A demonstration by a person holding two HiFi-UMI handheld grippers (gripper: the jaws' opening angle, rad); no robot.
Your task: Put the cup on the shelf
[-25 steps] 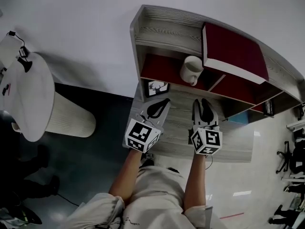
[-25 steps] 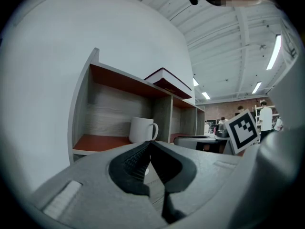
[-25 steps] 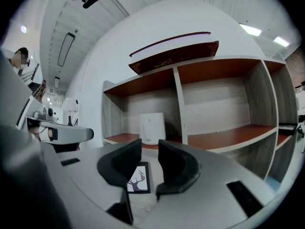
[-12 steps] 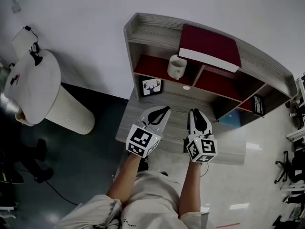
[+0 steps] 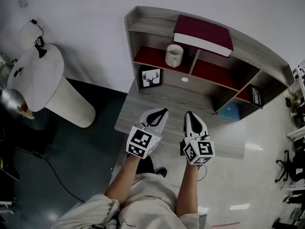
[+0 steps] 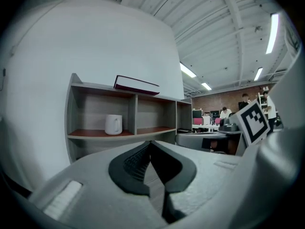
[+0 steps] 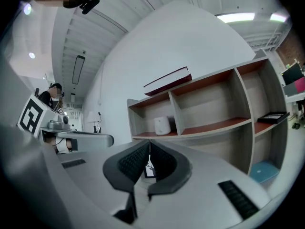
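Observation:
The white cup (image 5: 174, 55) stands upright in the left compartment of the grey shelf (image 5: 131, 37), on its red board. It also shows as the cup (image 6: 113, 124) in the left gripper view and the cup (image 7: 162, 126) in the right gripper view. Both grippers hover over the desk (image 5: 138, 106), well in front of the shelf and apart from the cup. My left gripper (image 5: 164, 110) has its tips together and is empty. The jaws of my right gripper (image 5: 189, 113) are closing, tips meeting, with nothing between them.
A dark red book (image 5: 202, 34) lies on the shelf top. A framed deer picture (image 5: 150, 77) leans under the cup's compartment. A blue box (image 5: 230, 111) sits low at the right. A round white stand (image 5: 35, 78) is to the left. Office chairs stand at the far right.
Both grippers have drawn back from the shelf toward the person. The right gripper's jaws, spread a second ago, have come together. The cup stays on the shelf.

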